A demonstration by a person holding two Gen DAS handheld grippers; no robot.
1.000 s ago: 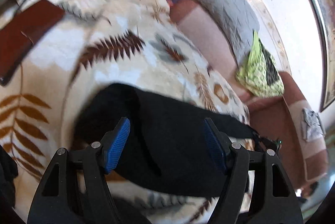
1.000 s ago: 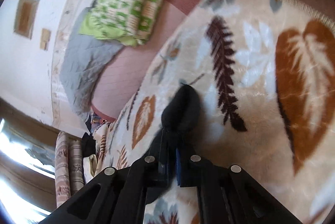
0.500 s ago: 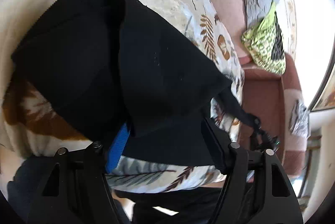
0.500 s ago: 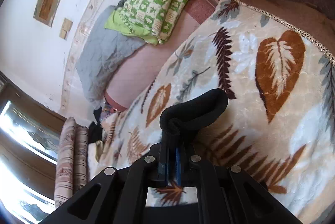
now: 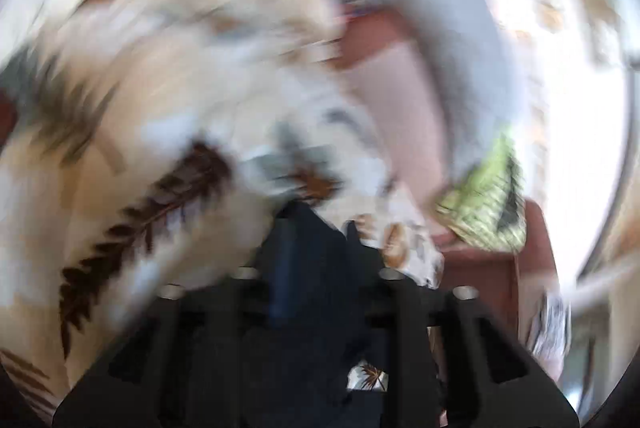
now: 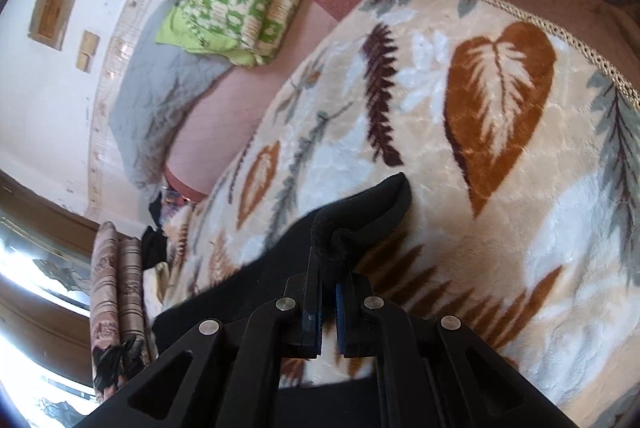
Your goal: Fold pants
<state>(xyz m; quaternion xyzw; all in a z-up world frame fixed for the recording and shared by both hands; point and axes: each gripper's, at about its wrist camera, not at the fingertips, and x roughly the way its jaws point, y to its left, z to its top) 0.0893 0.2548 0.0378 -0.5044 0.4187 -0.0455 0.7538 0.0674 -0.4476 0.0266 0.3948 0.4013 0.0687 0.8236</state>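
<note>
Black pants (image 6: 320, 252) lie on the leaf-print blanket (image 6: 500, 188) over the bed, bunched near its close edge; one thick folded edge rises from the blanket into the right claw (image 6: 329, 292). Right claw: clenched on that fold, blue pads pressing the cloth from both sides. Left claw (image 5: 316, 248): view heavily motion-blurred; jaws closing, dark cloth of the pants (image 5: 312, 240) between them, pad contact not resolvable. Beyond the blanket's far edge: pink sofa seat (image 6: 236, 100), grey quilted pillow (image 6: 160, 96), green-and-white patterned bundle (image 6: 256, 4). White wall (image 6: 52, 100) behind.
</note>
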